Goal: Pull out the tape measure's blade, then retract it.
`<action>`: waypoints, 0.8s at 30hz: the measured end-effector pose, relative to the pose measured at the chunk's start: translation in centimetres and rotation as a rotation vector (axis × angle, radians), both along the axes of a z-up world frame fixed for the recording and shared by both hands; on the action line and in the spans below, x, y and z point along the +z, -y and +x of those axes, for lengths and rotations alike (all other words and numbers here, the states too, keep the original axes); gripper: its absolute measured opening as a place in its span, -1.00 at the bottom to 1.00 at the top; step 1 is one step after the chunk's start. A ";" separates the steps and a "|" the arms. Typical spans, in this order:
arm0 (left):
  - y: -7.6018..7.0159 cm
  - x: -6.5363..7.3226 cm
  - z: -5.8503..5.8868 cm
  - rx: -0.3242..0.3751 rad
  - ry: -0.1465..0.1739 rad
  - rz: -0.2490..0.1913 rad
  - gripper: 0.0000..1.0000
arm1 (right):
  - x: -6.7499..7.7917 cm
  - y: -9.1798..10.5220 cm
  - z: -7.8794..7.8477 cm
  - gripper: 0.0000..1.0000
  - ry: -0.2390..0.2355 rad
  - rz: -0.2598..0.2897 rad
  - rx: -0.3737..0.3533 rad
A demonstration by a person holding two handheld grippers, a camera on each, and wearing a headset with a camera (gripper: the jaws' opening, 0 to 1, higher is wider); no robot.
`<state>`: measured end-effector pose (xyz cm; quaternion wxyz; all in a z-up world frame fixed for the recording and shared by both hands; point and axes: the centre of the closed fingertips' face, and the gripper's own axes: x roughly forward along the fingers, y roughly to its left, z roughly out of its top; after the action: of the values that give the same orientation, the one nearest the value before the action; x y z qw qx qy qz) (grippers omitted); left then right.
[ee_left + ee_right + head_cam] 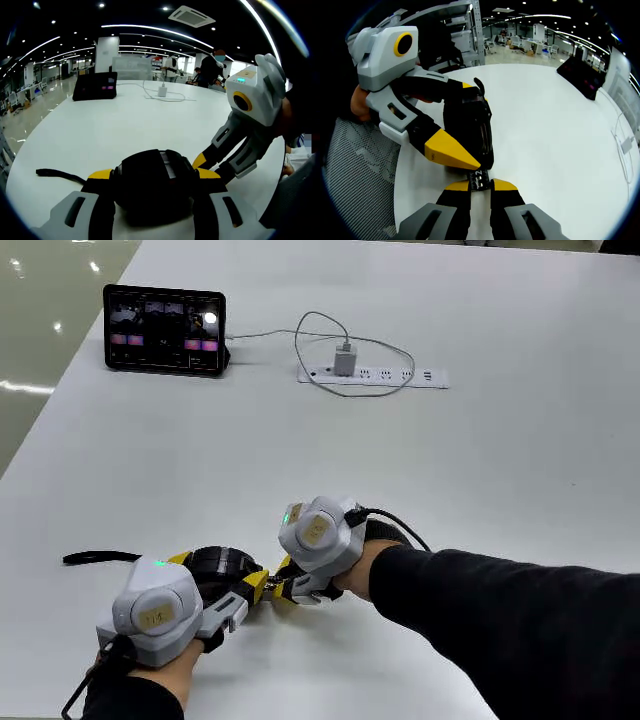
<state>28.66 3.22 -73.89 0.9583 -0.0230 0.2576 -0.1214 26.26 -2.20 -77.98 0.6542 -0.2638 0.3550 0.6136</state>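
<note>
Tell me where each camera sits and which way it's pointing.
Head view: above the table, looking down at the left tool and right tool; a sleeve shows.
Left gripper view: on the left tool, looking across the table over the tape measure it clamps.
Right gripper view: on the right tool, facing the left tool, pinching the blade.
Shared: the tape measure.

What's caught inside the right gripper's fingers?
The start of the tape measure's blade, barely out of its black case, pinched by the right gripper. Its very tip is covered by the fingers.
</note>
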 end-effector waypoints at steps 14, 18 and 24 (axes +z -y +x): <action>-0.1 -0.1 0.0 0.000 0.004 -0.001 0.16 | -0.1 -0.8 0.0 -0.79 0.009 0.005 0.028; -0.1 -0.1 0.1 0.000 0.004 -0.001 0.16 | -0.1 -0.9 0.0 -0.78 0.009 0.005 0.031; 0.1 0.0 0.1 0.000 0.009 0.005 0.19 | 0.0 -0.8 0.0 -0.77 0.010 0.009 0.007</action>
<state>28.77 3.14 -73.85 0.9595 -0.0199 0.2536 -0.1208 26.30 -1.40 -77.94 0.6549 -0.2653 0.3479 0.6163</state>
